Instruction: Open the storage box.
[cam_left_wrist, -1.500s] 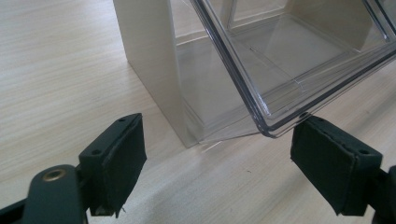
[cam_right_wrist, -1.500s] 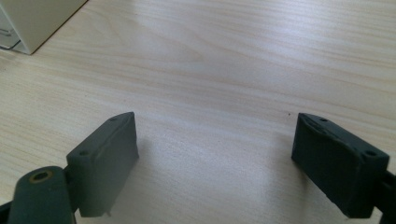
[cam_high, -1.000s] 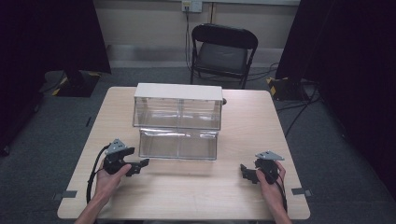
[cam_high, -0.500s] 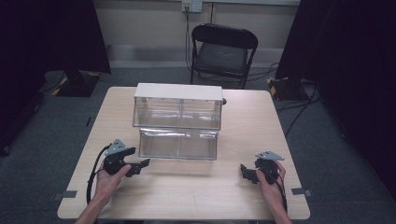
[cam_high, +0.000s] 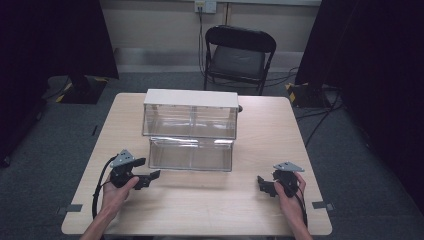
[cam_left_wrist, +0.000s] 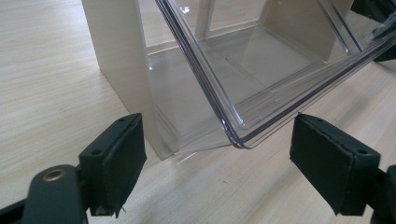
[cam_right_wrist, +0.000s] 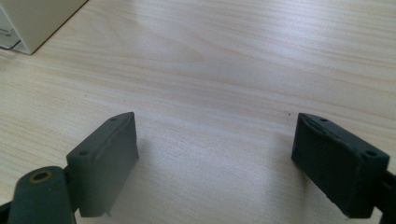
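**A:** How far along does the work look?

**B:** Early, I judge. A clear plastic drawer (cam_high: 191, 154) is pulled out toward the person from the lower level of a cream-topped cabinet (cam_high: 190, 114) that stands at the middle of the table. Both the drawer and the compartments above look empty. Nothing is being held.

**A:** Where are the grippers?

**B:** The left gripper (cam_high: 150, 177) rests near the table's front left, just beside the drawer's near left corner but apart from it. Its jaws are spread wide. In the left gripper view that clear corner (cam_left_wrist: 238, 140) sits between the two black pads (cam_left_wrist: 116, 158), farther ahead, with no contact. The right gripper (cam_high: 264, 184) rests at the front right, well apart from the drawer, with its jaws also spread wide over bare wood.

**A:** So what is left to do?

**B:** Most likely everything. The left gripper seems aimed at the drawer's front, so pushing it shut or drawing it farther out appears still to come. I cannot tell which.

**A:** And the surface and the room?

**B:** The table (cam_high: 270, 125) is pale wood with fine grain and rounded corners. The floor is grey carpet, with tape marks by the table's near corners. A black folding chair (cam_high: 239, 57) stands behind the far edge. Dark curtains hang on both sides, cables trail on the floor at the right, and a wall socket sits above the chair.
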